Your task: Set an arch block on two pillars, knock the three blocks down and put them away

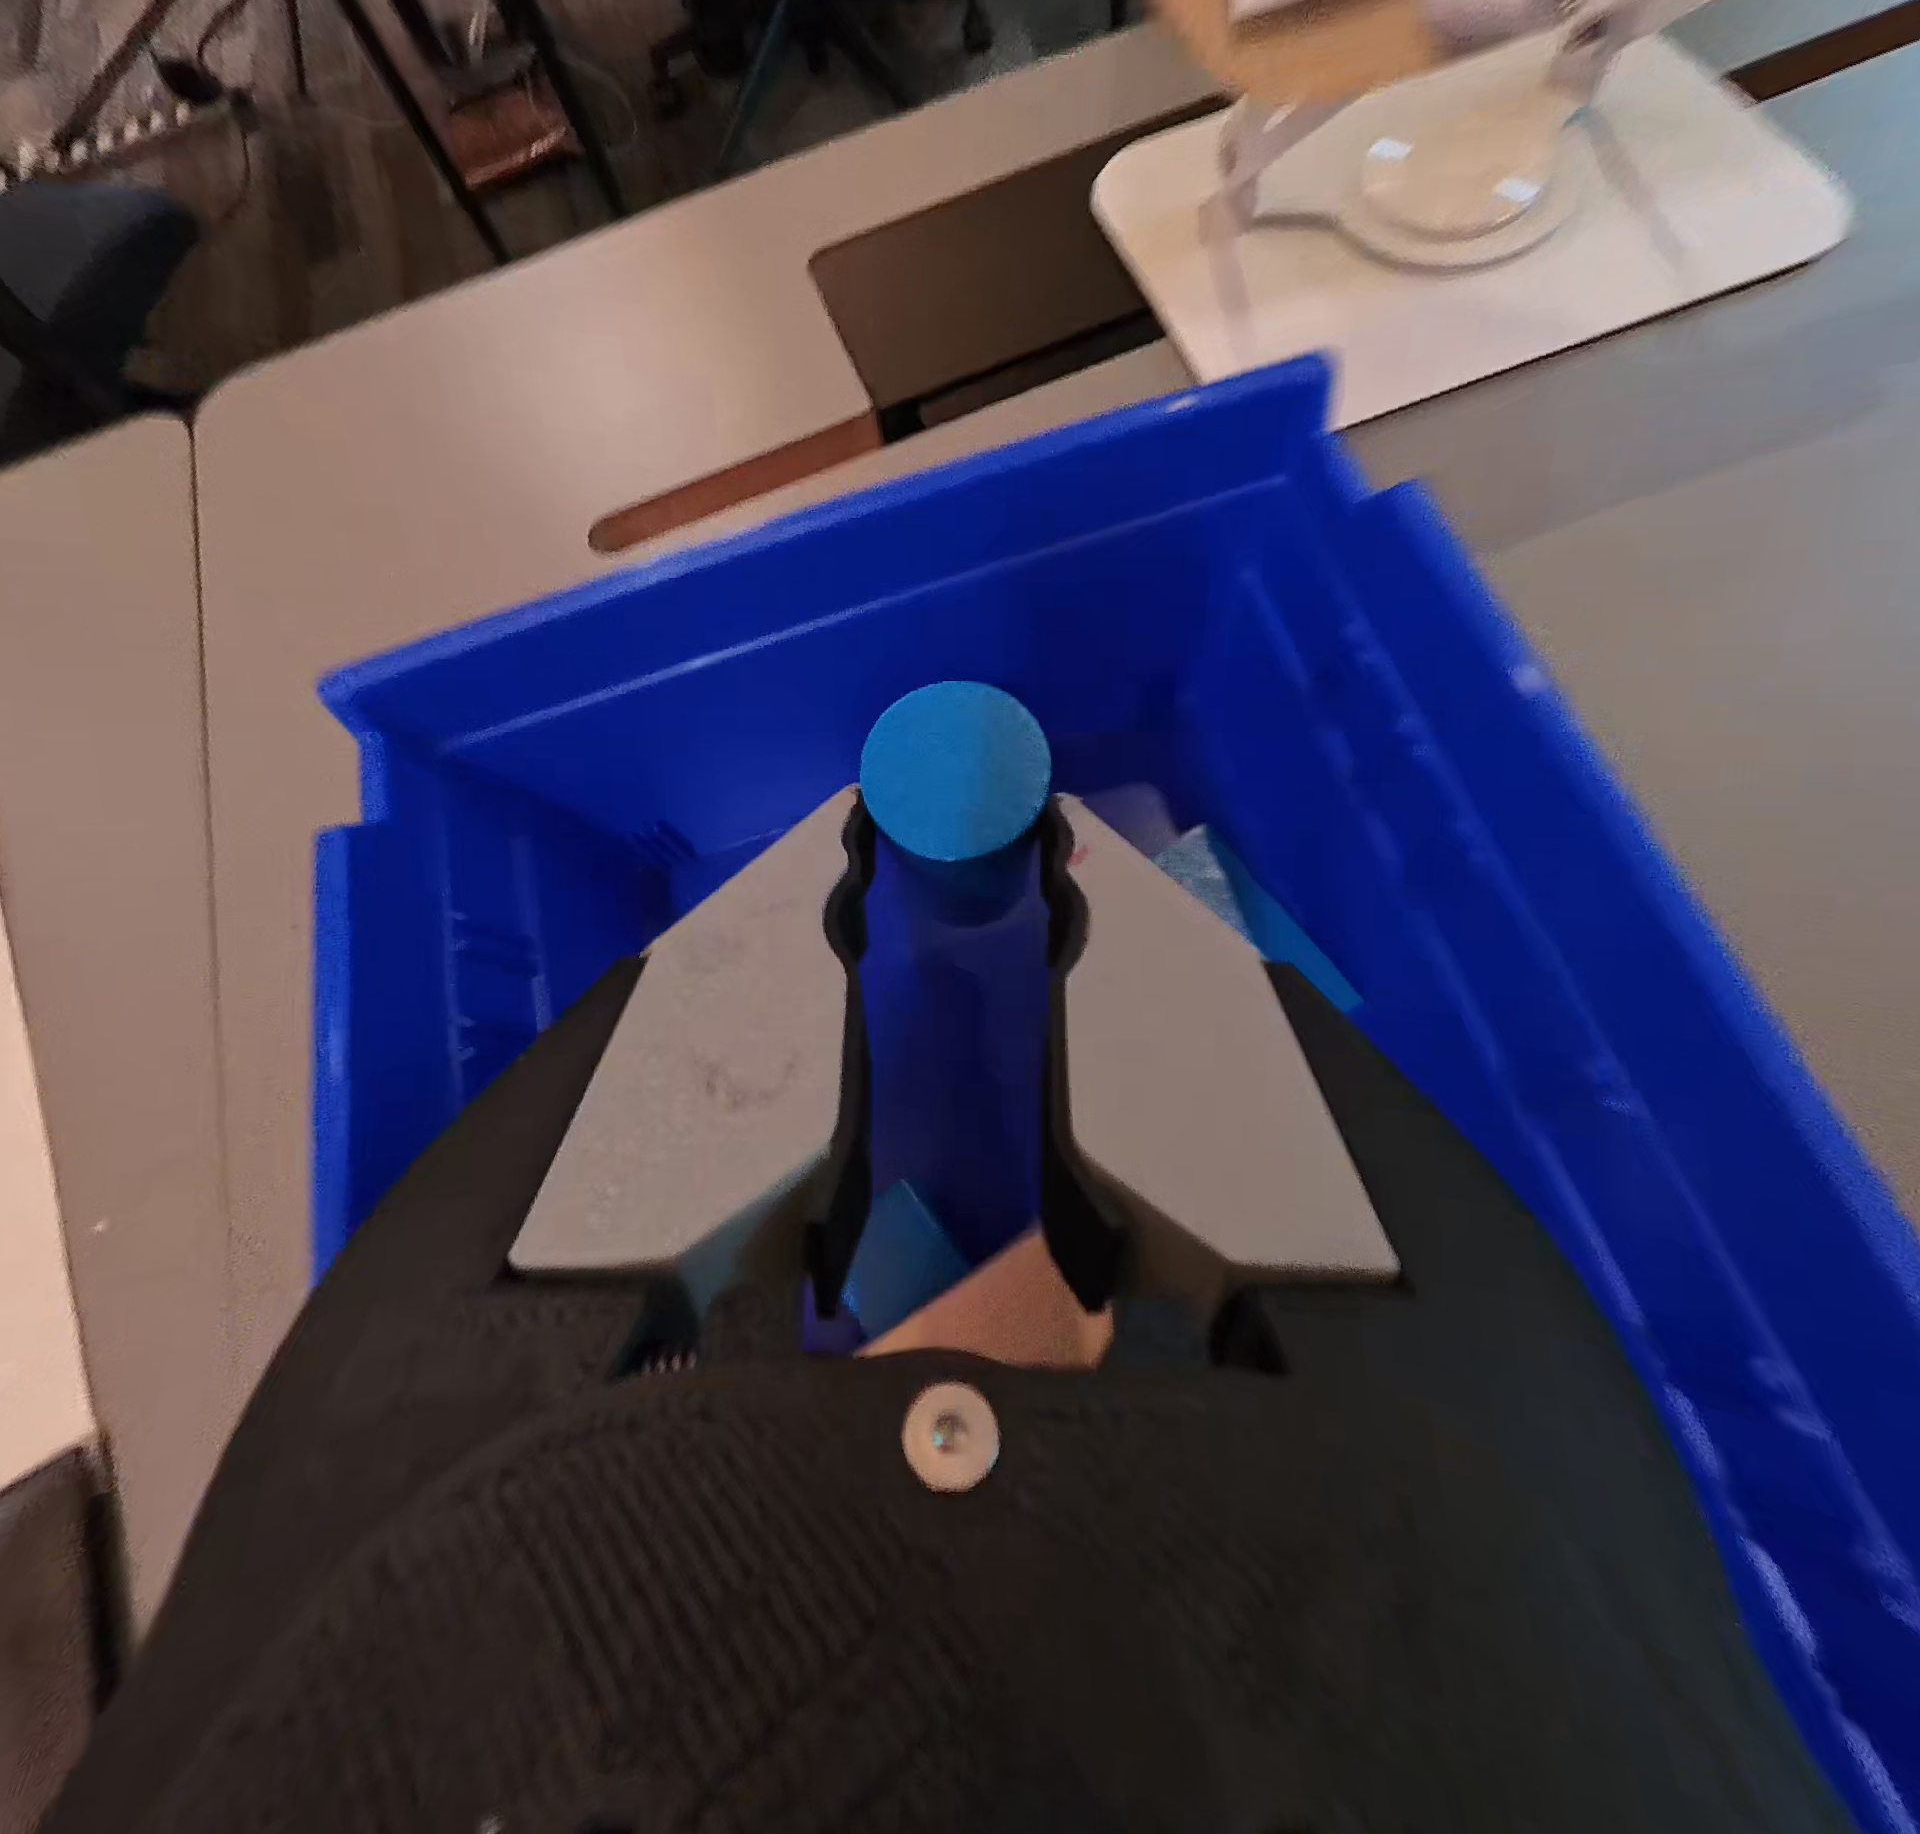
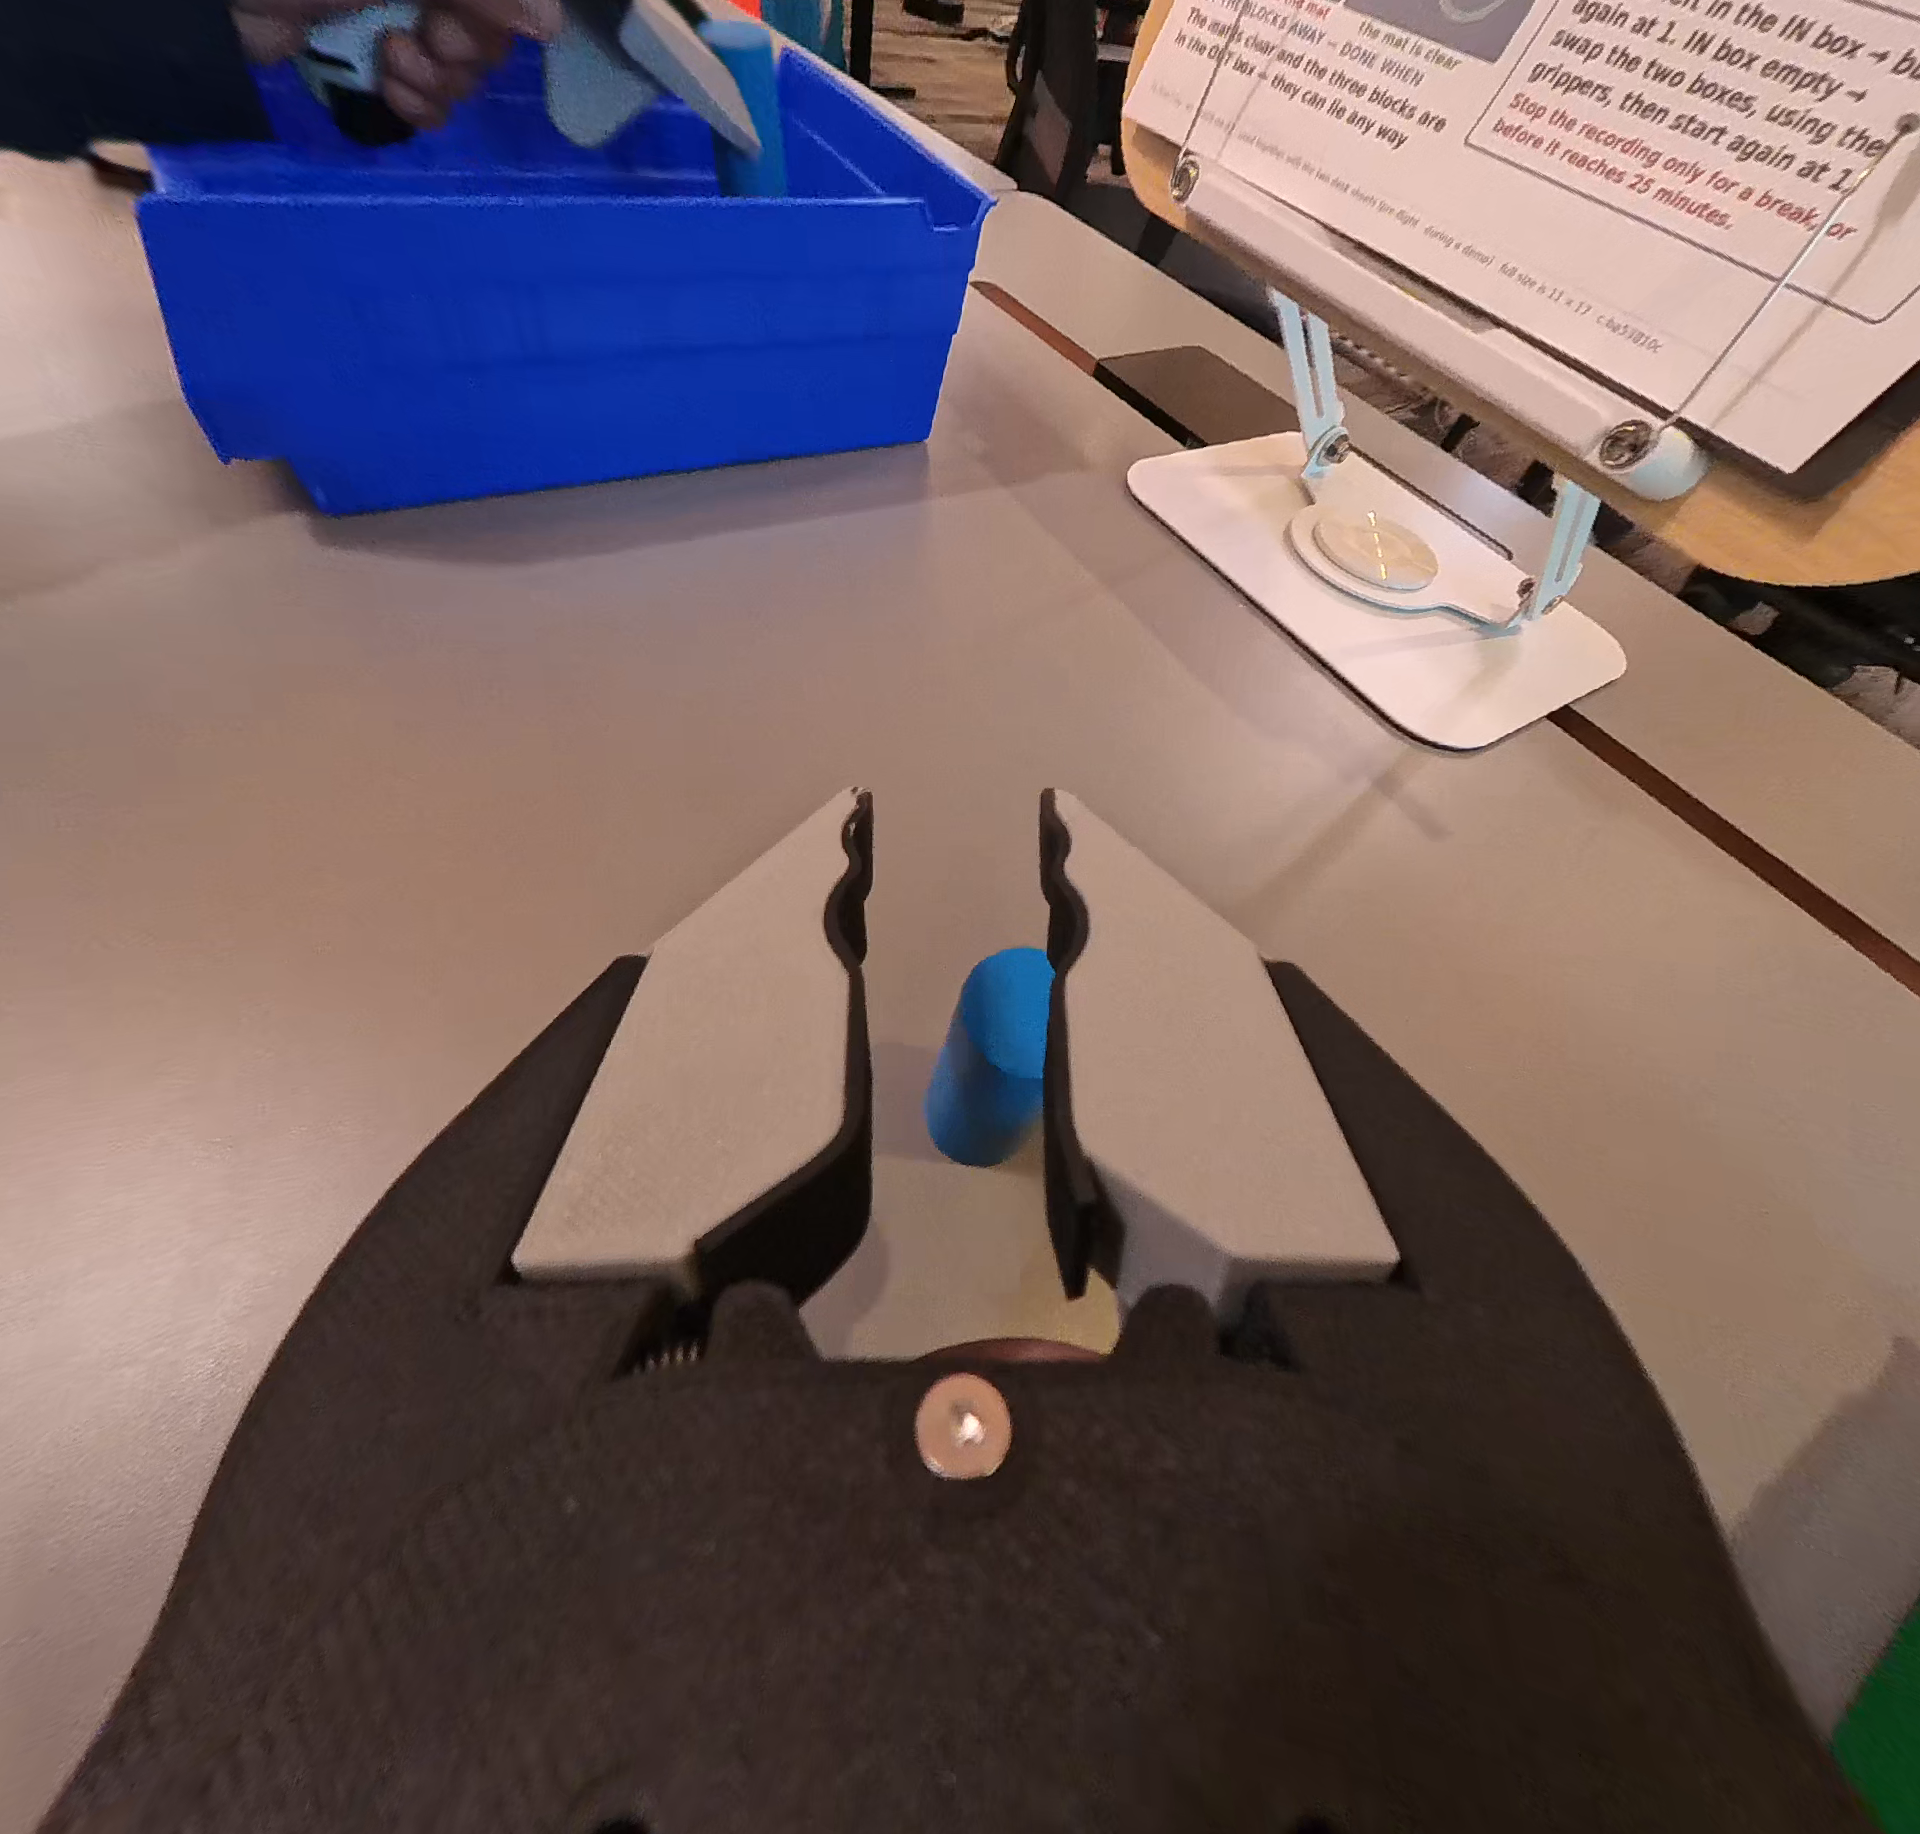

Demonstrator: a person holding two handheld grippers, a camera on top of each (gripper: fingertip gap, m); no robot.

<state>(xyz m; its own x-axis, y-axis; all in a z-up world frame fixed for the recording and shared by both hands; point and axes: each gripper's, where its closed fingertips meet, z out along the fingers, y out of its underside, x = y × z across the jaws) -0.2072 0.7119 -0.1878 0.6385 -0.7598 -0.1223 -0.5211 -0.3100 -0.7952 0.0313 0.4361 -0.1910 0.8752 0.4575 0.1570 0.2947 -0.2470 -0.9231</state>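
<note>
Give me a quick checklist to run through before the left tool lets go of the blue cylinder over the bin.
1. Left tool shut on the held cylinder: ok.
2. Cylinder inside the blue bin walls: ok, its lower end dips below the rim in the right wrist view.
3. Landing spot free: cannot tell; another blue block lies in the bin below, the floor mostly hidden.
4. Right tool away from the bin: ok, it is over the table.
5. Second cylinder put away: not ok, it lies on the table between the right tool's open fingers.
</note>
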